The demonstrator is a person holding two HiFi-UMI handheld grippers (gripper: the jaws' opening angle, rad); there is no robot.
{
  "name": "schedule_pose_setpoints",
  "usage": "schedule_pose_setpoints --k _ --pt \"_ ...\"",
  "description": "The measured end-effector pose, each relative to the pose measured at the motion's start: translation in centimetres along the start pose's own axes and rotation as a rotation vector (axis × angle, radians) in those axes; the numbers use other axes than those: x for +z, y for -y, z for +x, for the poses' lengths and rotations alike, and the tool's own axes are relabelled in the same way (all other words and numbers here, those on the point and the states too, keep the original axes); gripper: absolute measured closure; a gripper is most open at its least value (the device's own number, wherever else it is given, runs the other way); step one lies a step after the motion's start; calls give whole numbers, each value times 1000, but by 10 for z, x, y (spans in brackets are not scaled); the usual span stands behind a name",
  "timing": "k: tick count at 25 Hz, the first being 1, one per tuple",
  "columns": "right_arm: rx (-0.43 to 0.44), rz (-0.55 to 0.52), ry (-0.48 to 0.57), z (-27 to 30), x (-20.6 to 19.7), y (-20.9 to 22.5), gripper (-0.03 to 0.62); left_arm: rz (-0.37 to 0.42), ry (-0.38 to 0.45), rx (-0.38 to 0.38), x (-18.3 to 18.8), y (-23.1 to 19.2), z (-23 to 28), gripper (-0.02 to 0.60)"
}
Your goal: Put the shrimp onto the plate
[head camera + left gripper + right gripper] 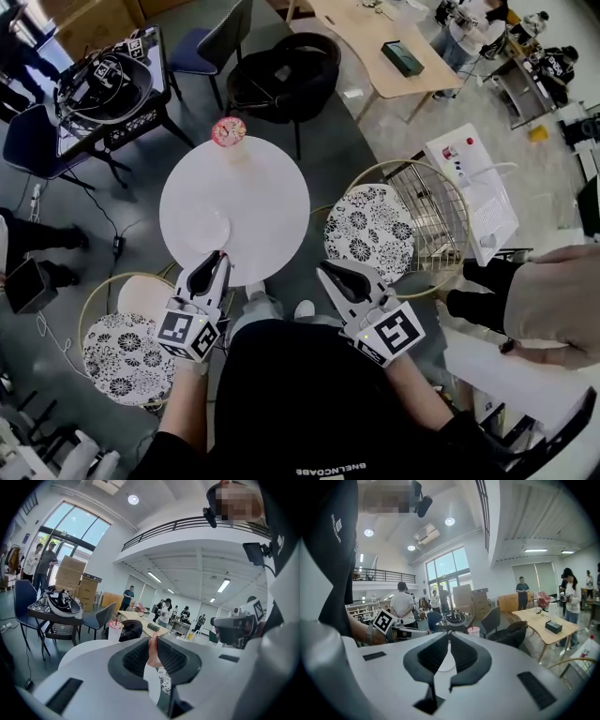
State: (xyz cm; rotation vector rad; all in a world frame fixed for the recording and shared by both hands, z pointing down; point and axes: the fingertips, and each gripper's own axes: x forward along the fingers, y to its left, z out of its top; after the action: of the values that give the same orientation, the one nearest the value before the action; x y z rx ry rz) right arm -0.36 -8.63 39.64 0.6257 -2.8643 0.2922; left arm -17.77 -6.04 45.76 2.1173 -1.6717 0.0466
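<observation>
My left gripper (152,641) is shut on a pale pink shrimp (152,654), which stands upright between the black pads. In the head view the left gripper (221,257) hangs over the near edge of the round white table (262,187), just in front of a white plate (201,229); the shrimp itself is hidden there. The right gripper (326,269) hovers off the table's near right edge. In its own view the right gripper (449,633) has its tips touching and holds nothing.
A pink-lidded cup (228,131) stands at the table's far edge. Patterned round stools sit at the right (368,228) and the lower left (117,356). A wire frame (441,220) and a black chair (281,75) are close by. A person's hand (562,300) shows at the right.
</observation>
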Motion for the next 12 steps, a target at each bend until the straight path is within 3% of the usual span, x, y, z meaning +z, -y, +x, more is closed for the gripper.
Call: schedule_pose_setpoints --k 12 --pt "-92 11 -77 40 -2 12 566 -50 -123 -5 -44 -85 48 525"
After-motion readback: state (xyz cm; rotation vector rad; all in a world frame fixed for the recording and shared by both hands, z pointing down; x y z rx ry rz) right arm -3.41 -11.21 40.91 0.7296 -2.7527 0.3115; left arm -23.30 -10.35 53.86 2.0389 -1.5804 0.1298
